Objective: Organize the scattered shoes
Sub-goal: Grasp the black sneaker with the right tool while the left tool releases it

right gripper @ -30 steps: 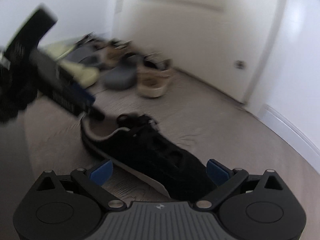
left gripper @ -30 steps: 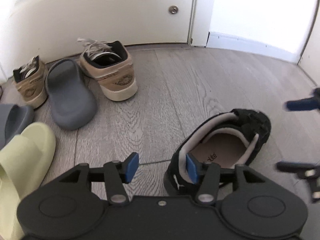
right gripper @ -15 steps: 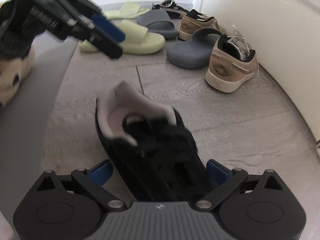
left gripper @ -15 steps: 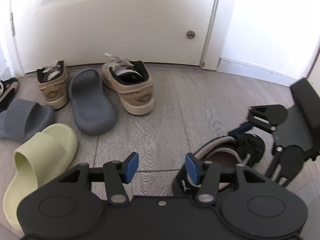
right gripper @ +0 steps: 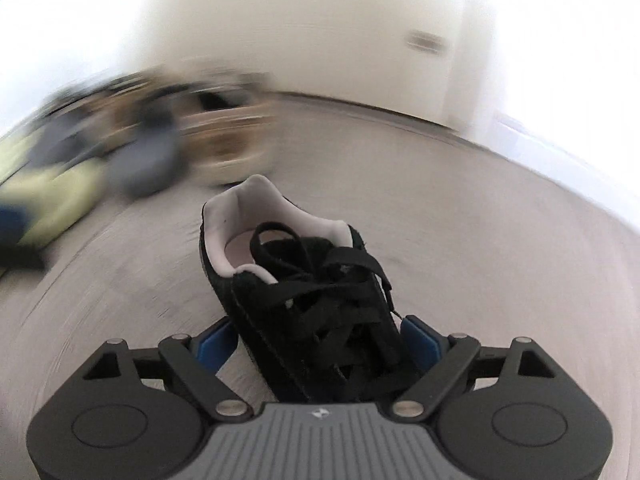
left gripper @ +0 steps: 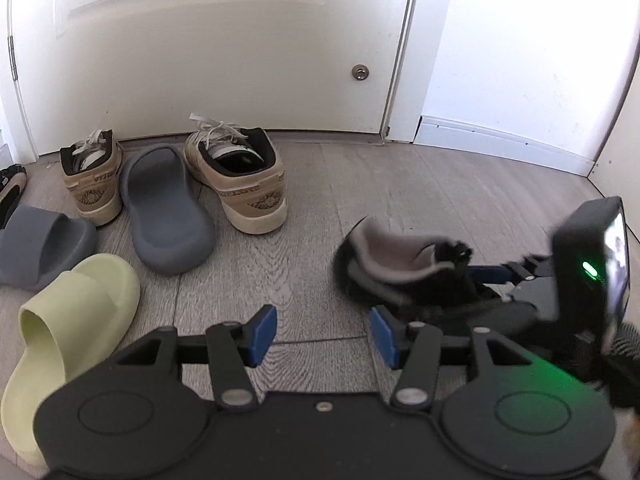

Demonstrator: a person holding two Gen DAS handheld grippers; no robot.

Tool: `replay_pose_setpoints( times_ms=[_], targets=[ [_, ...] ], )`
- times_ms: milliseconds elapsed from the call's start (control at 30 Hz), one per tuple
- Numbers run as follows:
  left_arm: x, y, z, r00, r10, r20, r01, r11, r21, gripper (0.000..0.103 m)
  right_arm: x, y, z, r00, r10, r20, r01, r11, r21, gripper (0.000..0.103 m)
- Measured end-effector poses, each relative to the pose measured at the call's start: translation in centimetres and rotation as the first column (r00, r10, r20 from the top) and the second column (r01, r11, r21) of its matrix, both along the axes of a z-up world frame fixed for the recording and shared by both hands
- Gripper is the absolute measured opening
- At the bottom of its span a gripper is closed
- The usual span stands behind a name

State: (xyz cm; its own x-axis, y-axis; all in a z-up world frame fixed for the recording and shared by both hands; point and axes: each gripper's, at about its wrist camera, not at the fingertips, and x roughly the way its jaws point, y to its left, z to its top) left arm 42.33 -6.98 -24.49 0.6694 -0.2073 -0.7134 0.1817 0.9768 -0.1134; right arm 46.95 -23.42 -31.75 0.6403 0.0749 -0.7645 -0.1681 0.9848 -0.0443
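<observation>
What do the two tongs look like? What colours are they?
Both are black plastic with bright blue pads on the finger ends. The left tongs have two round discs and silver pins. The right tongs have a grey ribbed middle with a tiny white mark, and a green light glows on their back.

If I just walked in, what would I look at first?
Probably the black sneaker, out alone on the wood floor between the jaws of the right gripper, which have just been closing around its laced front. Next, the shoes by the white door: two tan sneakers with a grey slide between them, and a pale green slide nearer, on the left.
</observation>
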Motion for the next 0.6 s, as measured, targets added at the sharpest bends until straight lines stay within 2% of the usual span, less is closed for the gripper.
replay_pose_setpoints(
  times_ms=[67,100,133,200,267,367,433,500,600],
  targets=[
    [-0.2,-0.1,0.1,1.000,-0.002,0.004,0.002,1.000,-0.002,0.053,0.6,0.4,0.0,0.994,-0.106,-0.015,0.106,0.994,-0.003,0.093],
    [-0.3,-0.2,0.2,1.000,-0.003,0.009,0.003,1.000,0.003,0.053,0.8,0.3,0.1,0.993,-0.116,-0.017,0.116,0.993,0.004,0.094],
    [-0.6,-0.2,0.4,1.000,-0.005,0.017,0.005,1.000,0.011,0.053,0.7,-0.1,0.4,0.996,-0.089,-0.013,0.089,0.996,0.020,0.094],
    [-0.9,-0.2,0.5,1.000,-0.012,0.022,0.012,1.000,0.010,0.054,-0.3,-1.8,1.3,0.999,0.029,0.027,-0.031,0.997,0.068,0.093],
    [-1.3,0.0,0.4,1.000,-0.017,0.018,0.017,1.000,0.000,0.054,-1.8,-3.6,1.9,0.987,0.140,0.075,-0.145,0.986,0.077,0.094],
    [-1.8,0.0,0.3,0.999,-0.039,0.021,0.039,0.999,-0.015,0.054,-3.7,-6.3,2.0,0.962,0.251,0.109,-0.258,0.964,0.058,0.092],
    [-2.1,-0.4,0.4,0.998,-0.059,0.036,0.059,0.998,-0.014,0.054,-4.4,-7.7,1.7,0.951,0.291,0.109,-0.299,0.952,0.069,0.089],
    [-2.3,-0.8,0.5,0.997,-0.069,0.044,0.070,0.998,-0.011,0.054,-4.1,-8.8,1.1,0.953,0.296,0.071,-0.302,0.947,0.110,0.074],
    [-2.5,-1.4,0.7,0.995,-0.085,0.049,0.085,0.996,0.003,0.054,-3.8,-9.5,0.4,0.956,0.284,0.067,-0.292,0.941,0.172,0.072]
  ],
)
